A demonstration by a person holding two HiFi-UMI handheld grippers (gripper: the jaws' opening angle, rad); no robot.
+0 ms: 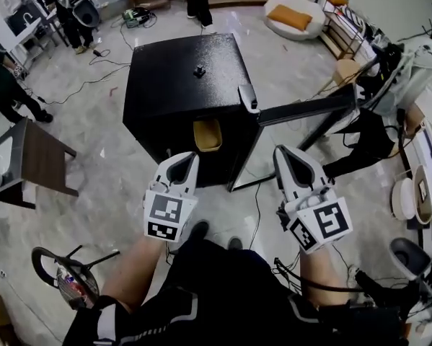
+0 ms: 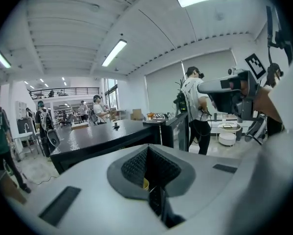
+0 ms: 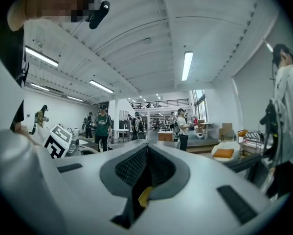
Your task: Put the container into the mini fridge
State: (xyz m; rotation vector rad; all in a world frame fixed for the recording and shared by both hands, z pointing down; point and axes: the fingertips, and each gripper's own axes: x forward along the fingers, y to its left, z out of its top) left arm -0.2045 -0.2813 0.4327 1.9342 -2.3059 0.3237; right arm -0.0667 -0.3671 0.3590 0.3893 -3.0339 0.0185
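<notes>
The fingers [image 2: 87, 190] of your left gripper [image 1: 182, 157] are pressed together on nothing, and so are those of your right gripper [image 1: 288, 151]; both hang close to your body, well back from the mini fridge [image 1: 179, 71], likely because the yellow container [image 1: 207, 135] already sits inside. It rests in the upper compartment just behind the opening, upright as far as the head view shows, apart from both grippers. The door [image 1: 302, 110] swings wide to your right, near your right gripper, so that is probably the one to push it shut. A small dark object [image 1: 199, 70] sits on the fridge top.
</notes>
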